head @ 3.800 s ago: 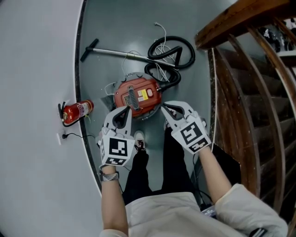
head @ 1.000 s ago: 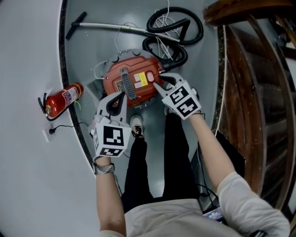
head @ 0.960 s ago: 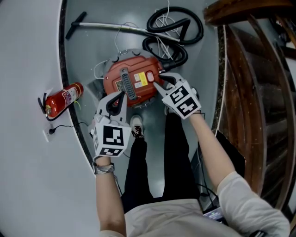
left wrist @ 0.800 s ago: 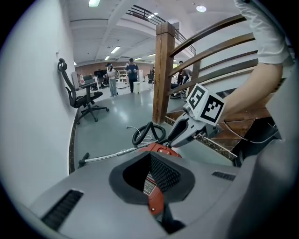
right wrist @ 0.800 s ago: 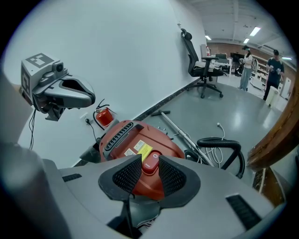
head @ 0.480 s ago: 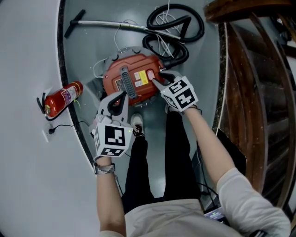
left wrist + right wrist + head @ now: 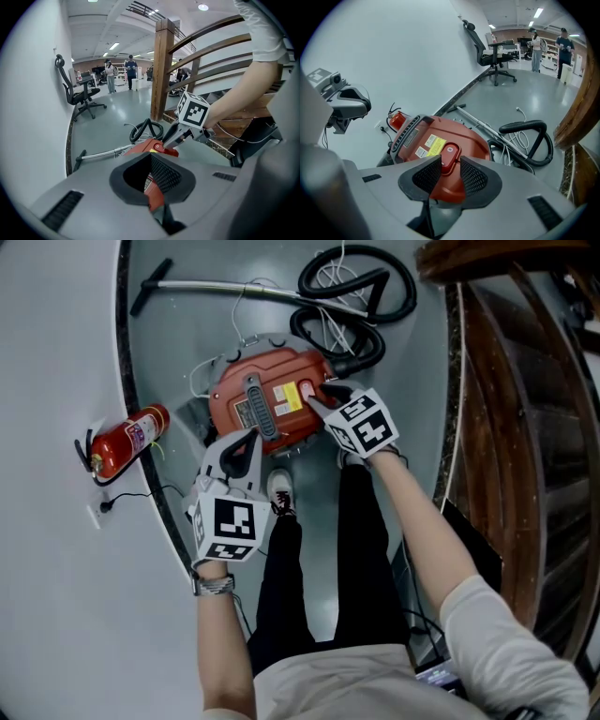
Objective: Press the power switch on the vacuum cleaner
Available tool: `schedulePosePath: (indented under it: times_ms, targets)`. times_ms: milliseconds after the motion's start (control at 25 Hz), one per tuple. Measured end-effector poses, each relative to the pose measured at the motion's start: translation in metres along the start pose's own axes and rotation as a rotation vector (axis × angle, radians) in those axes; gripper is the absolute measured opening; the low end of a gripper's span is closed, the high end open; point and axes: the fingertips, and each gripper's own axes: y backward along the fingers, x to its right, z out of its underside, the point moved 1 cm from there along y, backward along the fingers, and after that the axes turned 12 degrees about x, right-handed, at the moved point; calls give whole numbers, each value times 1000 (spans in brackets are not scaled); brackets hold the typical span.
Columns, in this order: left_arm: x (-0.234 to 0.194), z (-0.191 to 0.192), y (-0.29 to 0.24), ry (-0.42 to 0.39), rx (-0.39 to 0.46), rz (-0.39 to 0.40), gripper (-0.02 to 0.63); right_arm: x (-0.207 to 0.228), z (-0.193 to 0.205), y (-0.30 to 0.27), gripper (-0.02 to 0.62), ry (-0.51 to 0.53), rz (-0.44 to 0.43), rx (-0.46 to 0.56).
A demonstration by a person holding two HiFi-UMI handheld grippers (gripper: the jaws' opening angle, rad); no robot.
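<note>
At the left edge, a red fire extinguisher [image 7: 127, 440] is seen by the foot of the wall. Just right of it, the left gripper [image 7: 242, 444] is held over the near edge of the vacuum cleaner [image 7: 228, 399], fingers spread, nothing pinched. The red vacuum cleaner is found on the floor at upper centre, its power switch [image 7: 306, 390] on the right of its top. Right there the right gripper [image 7: 321, 397] is poised, jaws just opened wider, fingers [image 7: 474, 177] spread, the switch framed between them. A black hose [image 7: 361, 292] is coiled at upper right.
</note>
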Motion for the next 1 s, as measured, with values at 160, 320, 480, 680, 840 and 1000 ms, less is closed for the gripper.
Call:
schedulePosePath:
  times_ms: [160,320,480,680,840,1000]
  targets:
    - [2,0,-1,1,-1,7,-2,0,0,0,140,16,-3,6]
    - [7,3,-2,9,-2,11,-2,-1,2,-1,140,21,-11,2]
    - [8,1,-3,19,3,14,-2,-1,1,-3,141,27,-26,6]
    - [9,1,-5,31,2,14,-2,-2,1,-3,140,7,-35,18]
    - [12,2,-7,41,9,16,-2,-3,5,-4,140,5,-44,22]
    - [12,1,-8,48,2,9,-2,-2,5,-5,141,-1,-52,21]
